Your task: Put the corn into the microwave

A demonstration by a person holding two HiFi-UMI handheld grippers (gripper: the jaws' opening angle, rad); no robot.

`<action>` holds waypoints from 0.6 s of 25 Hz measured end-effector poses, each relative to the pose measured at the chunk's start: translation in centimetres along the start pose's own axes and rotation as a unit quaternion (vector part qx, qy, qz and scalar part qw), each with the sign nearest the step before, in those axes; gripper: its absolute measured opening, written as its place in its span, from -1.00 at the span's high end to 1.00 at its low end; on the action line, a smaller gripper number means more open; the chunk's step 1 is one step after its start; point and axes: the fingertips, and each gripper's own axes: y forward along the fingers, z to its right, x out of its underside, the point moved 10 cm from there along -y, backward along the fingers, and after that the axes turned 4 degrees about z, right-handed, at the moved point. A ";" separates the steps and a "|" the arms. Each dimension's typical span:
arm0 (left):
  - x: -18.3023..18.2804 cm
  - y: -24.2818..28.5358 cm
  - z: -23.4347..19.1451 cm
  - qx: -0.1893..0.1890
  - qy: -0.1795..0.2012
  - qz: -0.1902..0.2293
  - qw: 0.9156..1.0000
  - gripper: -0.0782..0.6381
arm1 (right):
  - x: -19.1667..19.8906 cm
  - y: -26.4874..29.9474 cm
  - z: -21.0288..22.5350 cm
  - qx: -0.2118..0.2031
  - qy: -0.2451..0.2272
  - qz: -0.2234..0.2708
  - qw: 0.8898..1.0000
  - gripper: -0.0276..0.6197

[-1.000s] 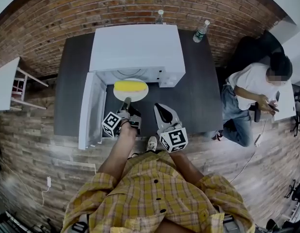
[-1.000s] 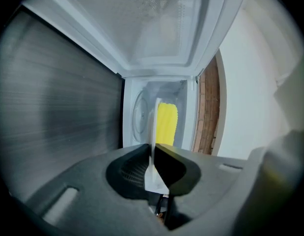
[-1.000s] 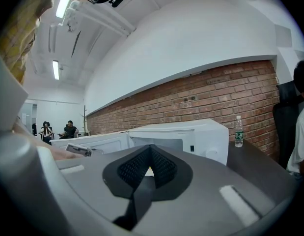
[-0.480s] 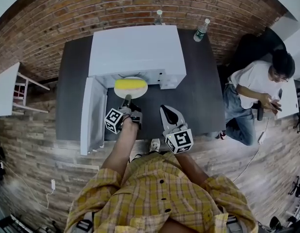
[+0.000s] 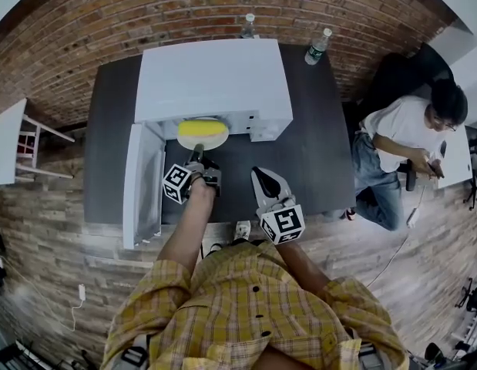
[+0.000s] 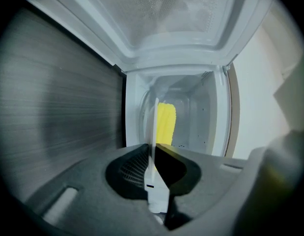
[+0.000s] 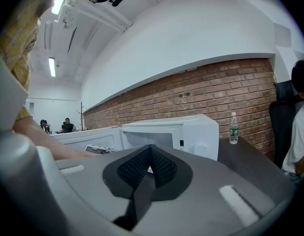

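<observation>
A yellow corn cob (image 5: 202,128) lies on a white plate (image 5: 193,138) that sits half inside the mouth of the white microwave (image 5: 215,75). My left gripper (image 5: 197,157) is shut on the plate's near rim, and its jaws have just been opening slightly with the rim still between them. In the left gripper view the plate rim (image 6: 155,127) runs edge-on between the pads of the left gripper (image 6: 152,149), with the corn (image 6: 166,124) beyond it in the cavity. My right gripper (image 5: 263,179) hovers shut and empty over the dark table (image 5: 315,153); in its own view the right gripper (image 7: 150,168) has its pads together.
The microwave door (image 5: 142,183) hangs open to the left of my left arm. Two water bottles (image 5: 248,25) (image 5: 318,46) stand behind the microwave. A seated person (image 5: 411,141) is at the table's right end. A white side table (image 5: 7,141) stands far left.
My left gripper has pushed forward and the plate with the corn has gone further into the microwave opening. The right gripper has hardly moved.
</observation>
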 end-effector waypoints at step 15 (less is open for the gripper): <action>-0.5 2.3 -0.8 -0.017 -0.013 0.016 1.000 0.67 | 0.0 -0.4 0.8 0.001 0.007 -0.003 1.000 0.91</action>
